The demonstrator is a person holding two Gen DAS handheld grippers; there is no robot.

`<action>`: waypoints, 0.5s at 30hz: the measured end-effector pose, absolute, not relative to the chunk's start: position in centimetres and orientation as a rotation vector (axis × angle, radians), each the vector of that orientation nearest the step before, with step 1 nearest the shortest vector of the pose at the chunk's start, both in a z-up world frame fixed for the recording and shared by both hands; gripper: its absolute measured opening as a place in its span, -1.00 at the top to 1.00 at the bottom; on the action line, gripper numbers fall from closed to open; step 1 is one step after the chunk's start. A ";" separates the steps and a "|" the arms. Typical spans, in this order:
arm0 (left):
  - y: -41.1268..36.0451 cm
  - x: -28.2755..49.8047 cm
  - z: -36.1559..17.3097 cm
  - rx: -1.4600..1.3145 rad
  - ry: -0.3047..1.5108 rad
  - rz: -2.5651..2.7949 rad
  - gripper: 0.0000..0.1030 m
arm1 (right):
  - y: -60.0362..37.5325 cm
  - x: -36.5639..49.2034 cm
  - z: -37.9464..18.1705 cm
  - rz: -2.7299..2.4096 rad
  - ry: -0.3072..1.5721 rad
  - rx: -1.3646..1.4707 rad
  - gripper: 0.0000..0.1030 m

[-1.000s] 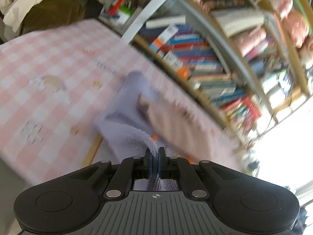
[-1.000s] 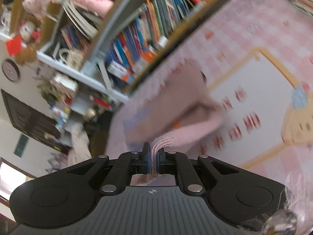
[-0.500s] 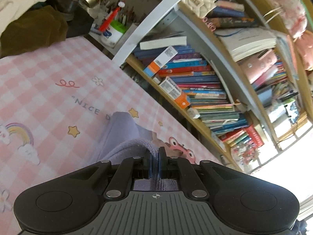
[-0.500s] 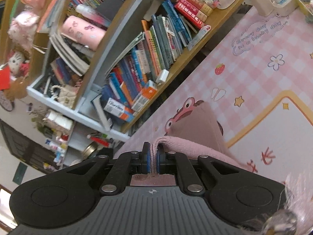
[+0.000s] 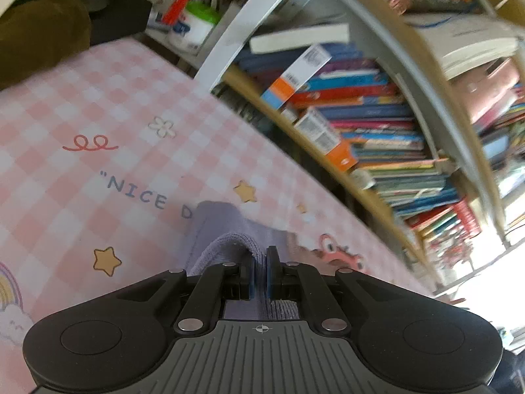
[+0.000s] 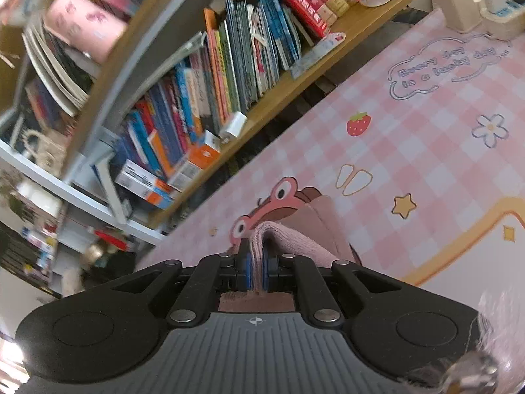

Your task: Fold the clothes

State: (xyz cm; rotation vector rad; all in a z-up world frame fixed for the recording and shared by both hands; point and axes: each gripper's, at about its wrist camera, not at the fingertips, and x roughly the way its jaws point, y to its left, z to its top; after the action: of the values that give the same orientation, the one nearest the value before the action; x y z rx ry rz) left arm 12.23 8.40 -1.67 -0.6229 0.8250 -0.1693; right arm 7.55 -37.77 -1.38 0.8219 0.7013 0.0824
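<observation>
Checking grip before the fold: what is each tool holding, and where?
Left tool pinches the lavender cloth at a folded edge; right tool pinches the pink cloth likewise.

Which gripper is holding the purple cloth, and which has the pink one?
The left gripper pinches the purple cloth. The right gripper pinches the pink cloth instead, beside the frog picture.

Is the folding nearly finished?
Not yet. No finished fold shows. The left gripper pinches the purple cloth and the right gripper pinches the pink cloth, both lifted over the mat. Laying them flat and folding remains.
</observation>
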 end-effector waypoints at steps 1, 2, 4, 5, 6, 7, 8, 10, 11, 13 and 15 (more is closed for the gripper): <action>8.2 12.7 -2.0 -0.606 0.843 -0.177 0.72 | -37.7 8.2 -1.6 0.074 0.708 0.812 0.78; 8.0 13.0 -2.3 -0.587 0.854 -0.190 0.60 | -37.6 8.8 -1.8 0.064 0.714 0.802 0.69; 7.8 13.4 -2.4 -0.548 0.860 -0.213 0.42 | -37.3 9.3 -1.9 0.020 0.704 0.748 0.38; 7.9 13.4 -2.2 -0.535 0.847 -0.223 0.37 | -37.3 9.3 -1.8 -0.002 0.695 0.723 0.21; 8.1 13.2 -1.9 -0.523 0.826 -0.224 0.33 | -37.5 9.2 -1.7 -0.010 0.687 0.706 0.21; 8.3 13.0 -1.6 -0.512 0.802 -0.222 0.18 | -37.6 9.1 -1.5 -0.019 0.680 0.689 0.21; 8.4 12.8 -1.3 -0.497 0.779 -0.216 0.04 | -37.7 9.1 -1.5 -0.023 0.681 0.667 0.20; 8.5 12.6 -0.7 -0.440 0.742 -0.207 0.02 | -37.8 8.9 -1.5 -0.031 0.684 0.622 0.20; 8.3 12.6 -0.7 -0.401 0.740 -0.209 0.02 | -37.6 9.0 -1.6 -0.032 0.696 0.584 0.20; 7.4 12.6 -0.9 -0.300 0.750 -0.226 0.02 | -36.9 9.3 -1.9 -0.028 0.723 0.492 0.20; 6.1 12.6 -1.2 -0.198 0.747 -0.248 0.02 | -35.9 9.6 -2.3 -0.013 0.745 0.407 0.20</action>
State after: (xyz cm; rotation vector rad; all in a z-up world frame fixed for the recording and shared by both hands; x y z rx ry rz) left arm 12.55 6.13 -1.20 -0.1980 0.7471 -0.2477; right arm 9.63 -35.87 -2.26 0.4068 0.7455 -0.0126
